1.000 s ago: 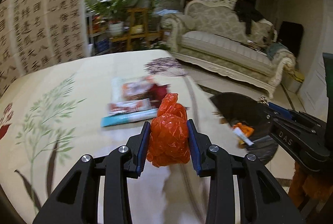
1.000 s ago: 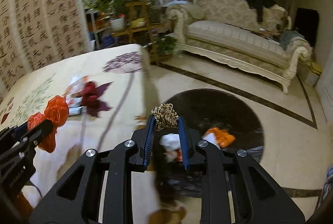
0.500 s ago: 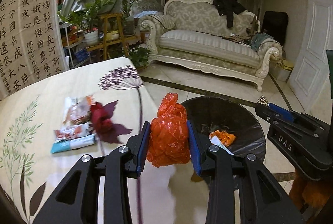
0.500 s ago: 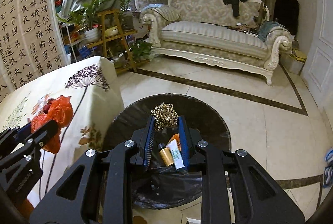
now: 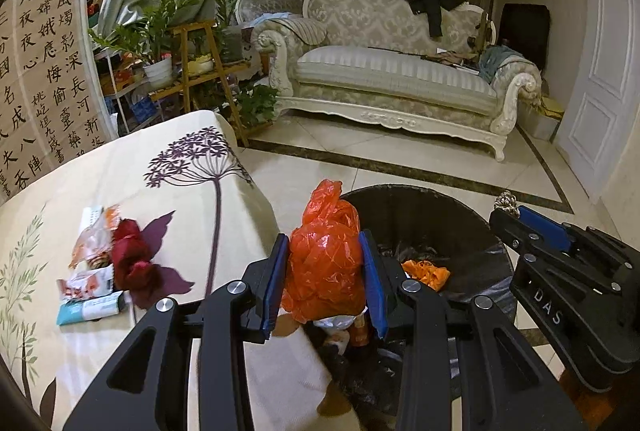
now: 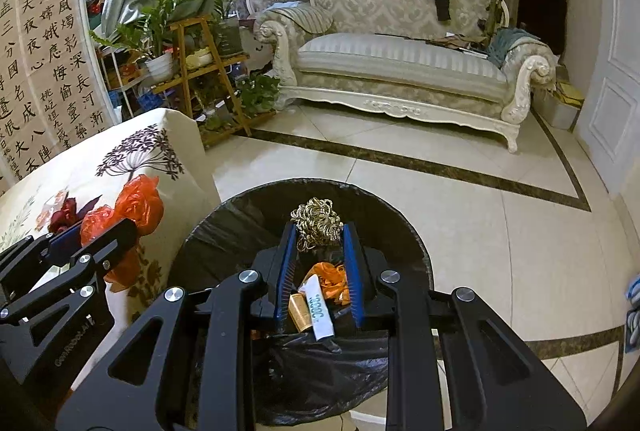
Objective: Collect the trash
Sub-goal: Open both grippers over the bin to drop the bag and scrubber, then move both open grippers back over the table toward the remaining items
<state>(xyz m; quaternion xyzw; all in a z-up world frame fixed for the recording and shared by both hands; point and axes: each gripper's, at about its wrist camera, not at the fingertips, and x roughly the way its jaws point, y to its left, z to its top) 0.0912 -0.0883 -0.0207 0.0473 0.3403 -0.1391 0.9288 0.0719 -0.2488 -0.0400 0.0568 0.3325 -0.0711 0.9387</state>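
1. The left claw (image 5: pixel 325 277) is squeezed on a crumpled orange plastic bag (image 5: pixel 324 263). It holds the bag in the air, just past the tabletop (image 5: pixel 120 175) edge and by the near rim of the black trash bin (image 5: pixel 432 215).
2. The right claw (image 6: pixel 319 251) pinches a small gold tangle (image 6: pixel 316 219) at its very tips. The tangle hangs right over the open bin.
3. The bag looks very light, soft and crinkly. I think it squashes easily, so a grip around its fat middle is best. Thin plastic can slip.
4. The gold tangle looks springy and light. It could snag on the claw pads.
5. More trash waits near the left edge of the tabletop: food wrappers (image 5: pixel 90 271) and a dark red crumpled thing (image 5: pixel 132 263).
6. I cannot tell what the red thing is made of. The claws hide part of the bin's inside, and the bag's bottom is hidden too.
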